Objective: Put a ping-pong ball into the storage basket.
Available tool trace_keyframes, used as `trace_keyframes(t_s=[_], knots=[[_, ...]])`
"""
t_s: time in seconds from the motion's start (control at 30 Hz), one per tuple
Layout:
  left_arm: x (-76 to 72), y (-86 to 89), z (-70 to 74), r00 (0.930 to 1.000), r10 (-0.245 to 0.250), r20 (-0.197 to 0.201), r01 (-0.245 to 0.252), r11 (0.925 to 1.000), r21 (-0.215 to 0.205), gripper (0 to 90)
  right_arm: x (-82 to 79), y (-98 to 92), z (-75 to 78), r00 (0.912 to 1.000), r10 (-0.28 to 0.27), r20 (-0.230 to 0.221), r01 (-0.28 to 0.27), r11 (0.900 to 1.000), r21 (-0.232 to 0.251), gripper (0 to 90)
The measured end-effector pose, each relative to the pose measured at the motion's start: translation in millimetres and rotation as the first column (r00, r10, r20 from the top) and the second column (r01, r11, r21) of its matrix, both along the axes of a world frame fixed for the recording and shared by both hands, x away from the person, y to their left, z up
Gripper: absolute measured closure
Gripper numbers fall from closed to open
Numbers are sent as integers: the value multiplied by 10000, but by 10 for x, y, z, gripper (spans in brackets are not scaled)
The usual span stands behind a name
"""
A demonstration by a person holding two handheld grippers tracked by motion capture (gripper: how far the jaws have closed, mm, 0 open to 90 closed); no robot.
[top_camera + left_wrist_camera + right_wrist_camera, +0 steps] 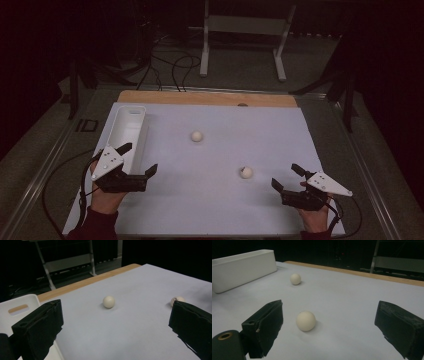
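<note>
While both pairs of jaws stand wide and hold nothing, the right gripper sits near a small, cream-white near ball on the pale table. A matching far ball lies mid-table; the left gripper hovers beside a white tray.

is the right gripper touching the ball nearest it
Apart. The right gripper view shows the near ball on the mat with bare surface between it and both open jaws of the right gripper.
</note>
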State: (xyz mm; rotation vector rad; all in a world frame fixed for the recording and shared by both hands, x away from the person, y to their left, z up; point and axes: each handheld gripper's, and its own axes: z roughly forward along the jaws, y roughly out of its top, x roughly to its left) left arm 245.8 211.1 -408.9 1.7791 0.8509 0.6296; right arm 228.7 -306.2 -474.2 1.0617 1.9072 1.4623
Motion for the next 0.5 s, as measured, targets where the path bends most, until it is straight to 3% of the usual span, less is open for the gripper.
trace_keyframes(t_s=[0.3,0.5], knots=[[53,-101,28,9995,-247,-185,253,9991,339,0,1,4,-4,10000,-2,19,2,10000,12,80],[75,-137,43,9989,-412,-206,419,9985,348,0,-1,2,-4,10000,-16,27,16,10000,11,80]])
